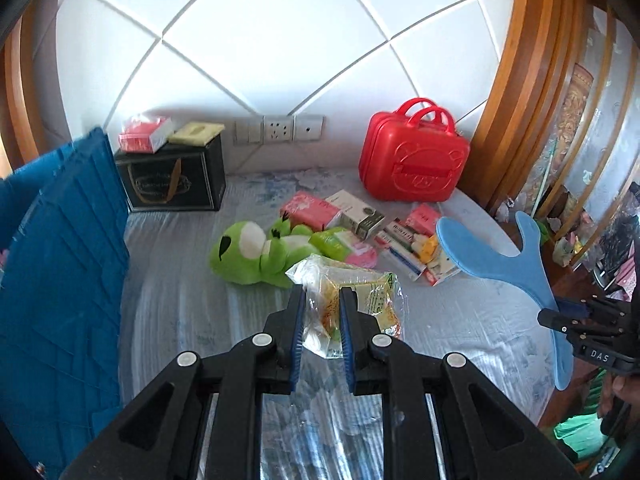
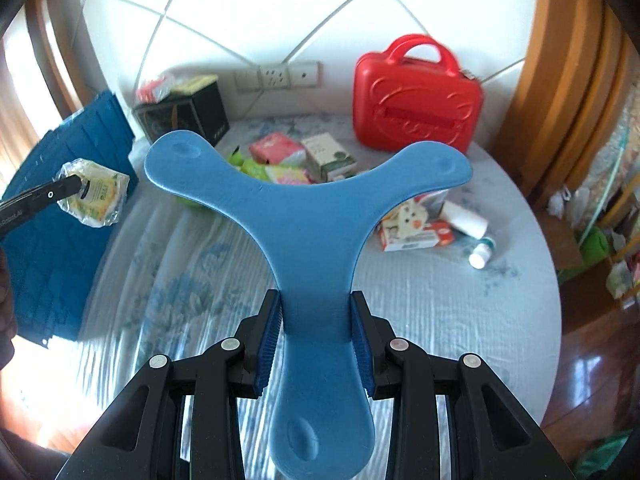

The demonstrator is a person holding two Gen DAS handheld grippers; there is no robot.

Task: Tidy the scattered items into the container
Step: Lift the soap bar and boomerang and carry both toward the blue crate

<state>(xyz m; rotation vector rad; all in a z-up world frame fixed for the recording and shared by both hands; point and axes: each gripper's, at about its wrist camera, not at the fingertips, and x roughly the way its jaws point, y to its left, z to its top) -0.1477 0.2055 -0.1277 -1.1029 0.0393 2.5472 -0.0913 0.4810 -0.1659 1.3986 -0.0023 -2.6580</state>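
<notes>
A clear crinkled snack packet (image 1: 348,304) with yellow-green print hangs above the bedsheet, pinched at one edge. A flat blue three-armed boomerang (image 2: 312,232) is held by one arm, its other two spread outward. A green plush frog (image 1: 256,254) lies on its side among pink packs and small boxes. The blue ribbed container (image 1: 60,264) stands at the left.

Right gripper (image 2: 316,340) clamped on a blue three-armed boomerang (image 2: 308,216), held above the bed (image 2: 420,304).

Jaws press both sides of one arm. At left, the left gripper (image 2: 78,188) holds a clear snack packet (image 2: 96,194) before the blue crate (image 2: 52,240). Red case (image 2: 416,100), boxes and a small white bottle (image 2: 482,254) lie beyond.
</notes>
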